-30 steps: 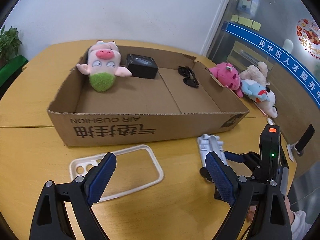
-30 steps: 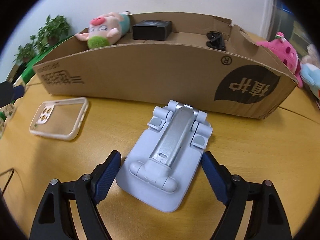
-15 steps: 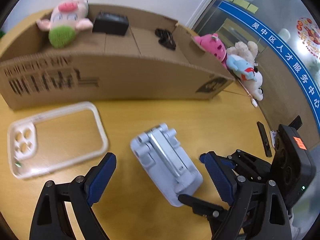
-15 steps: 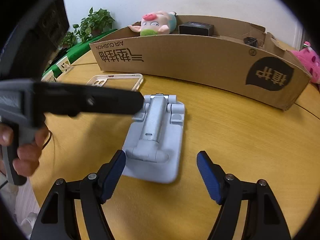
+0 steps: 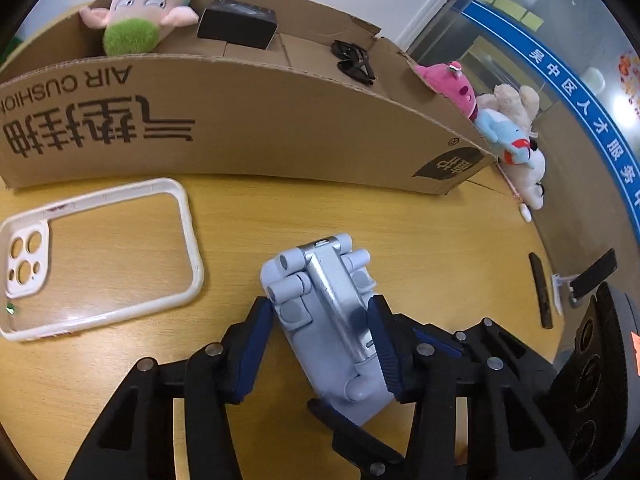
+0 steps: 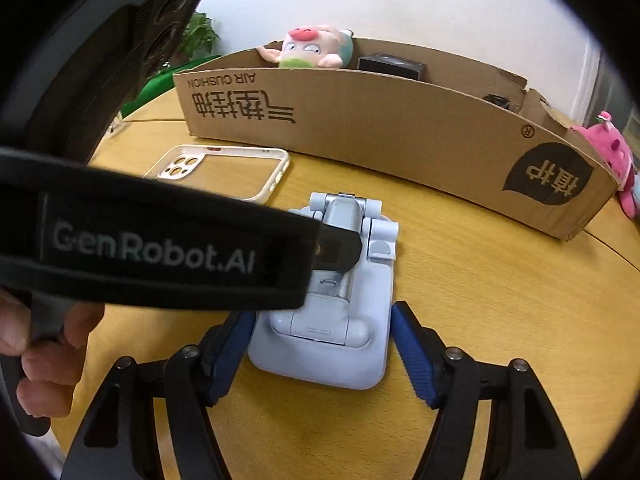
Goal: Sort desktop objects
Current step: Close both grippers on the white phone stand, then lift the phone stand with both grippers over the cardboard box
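A folded pale blue phone stand [image 5: 326, 316] lies flat on the wooden table, also in the right wrist view [image 6: 332, 296]. My left gripper [image 5: 320, 350] straddles it, its blue pads close against both sides. My right gripper [image 6: 322, 354] is open around the stand's near end, pads a little apart from it. A clear phone case [image 5: 96, 252] with a cream rim lies to the left [image 6: 224, 170]. The cardboard box [image 5: 240, 120] behind holds a pig plush [image 5: 140, 12], a black box [image 5: 238, 28] and sunglasses [image 5: 354, 62].
Pink, beige and blue plush toys [image 5: 500, 120] sit past the box's right end. A black bar [image 5: 540, 290] and a small stand [image 5: 588, 280] lie near the table's right edge. The left gripper's body [image 6: 140, 248] crosses the right wrist view. A green plant [image 6: 198, 36] stands beyond.
My left gripper moved in over the phone stand and narrowed around it. My right gripper shifted so the stand's near end sits between its pads.
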{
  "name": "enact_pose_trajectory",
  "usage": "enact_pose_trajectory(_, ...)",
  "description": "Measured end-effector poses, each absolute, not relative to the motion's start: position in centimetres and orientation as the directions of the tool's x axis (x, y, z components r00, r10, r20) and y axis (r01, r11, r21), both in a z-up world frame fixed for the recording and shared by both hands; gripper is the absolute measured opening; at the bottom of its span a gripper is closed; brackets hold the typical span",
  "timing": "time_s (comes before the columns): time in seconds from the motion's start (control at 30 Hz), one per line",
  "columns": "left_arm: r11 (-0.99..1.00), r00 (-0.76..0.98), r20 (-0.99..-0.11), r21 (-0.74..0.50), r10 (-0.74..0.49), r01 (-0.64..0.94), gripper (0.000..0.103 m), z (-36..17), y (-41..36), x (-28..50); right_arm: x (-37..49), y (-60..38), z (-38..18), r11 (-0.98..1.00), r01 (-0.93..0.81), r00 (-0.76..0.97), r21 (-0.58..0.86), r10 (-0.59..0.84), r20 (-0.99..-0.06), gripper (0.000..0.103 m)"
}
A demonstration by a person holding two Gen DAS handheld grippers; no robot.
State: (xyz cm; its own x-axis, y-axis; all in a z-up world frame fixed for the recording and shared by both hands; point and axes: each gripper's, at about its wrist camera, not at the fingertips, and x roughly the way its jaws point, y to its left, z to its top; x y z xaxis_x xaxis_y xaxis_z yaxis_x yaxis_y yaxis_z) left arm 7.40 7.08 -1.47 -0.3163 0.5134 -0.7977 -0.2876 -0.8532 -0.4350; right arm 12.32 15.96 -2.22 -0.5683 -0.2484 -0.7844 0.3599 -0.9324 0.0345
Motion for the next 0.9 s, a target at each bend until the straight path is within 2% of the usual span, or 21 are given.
enact_pose_trajectory(0.2,-0.867,-0.336,-0.809,-0.386,0.482,-0.315,0.045,-0.7,7.4,7.7,12.2,16.2,-1.9,-0.94,0.334,-0.56,0.073,-0.26,-0.786,0.068)
enact_pose_trajectory(0.33,-0.86,-0.371,-0.786,-0.381,0.495,-0.339,0.045,1.4,7.6,7.8,12.5,16.5,-0.2,-0.947,0.313,-0.594,0.075,-0.257,-0.762,0.068)
enact_pose_trajectory(0.7,-0.839,-0.558,-0.641,-0.286,0.527,-0.463,0.045,14.1,8.3,4.8,9.6,16.9,10.9,-0.962,0.273,-0.767,0.011,-0.225,-0.6,0.068)
enact_pose_trajectory(0.9,-0.834,-0.58,-0.624,-0.235,0.524,-0.499,0.043,18.8,9.3,-0.7,4.3,17.4,14.9,-0.963,0.268,-0.805,-0.012,-0.217,-0.553,0.067)
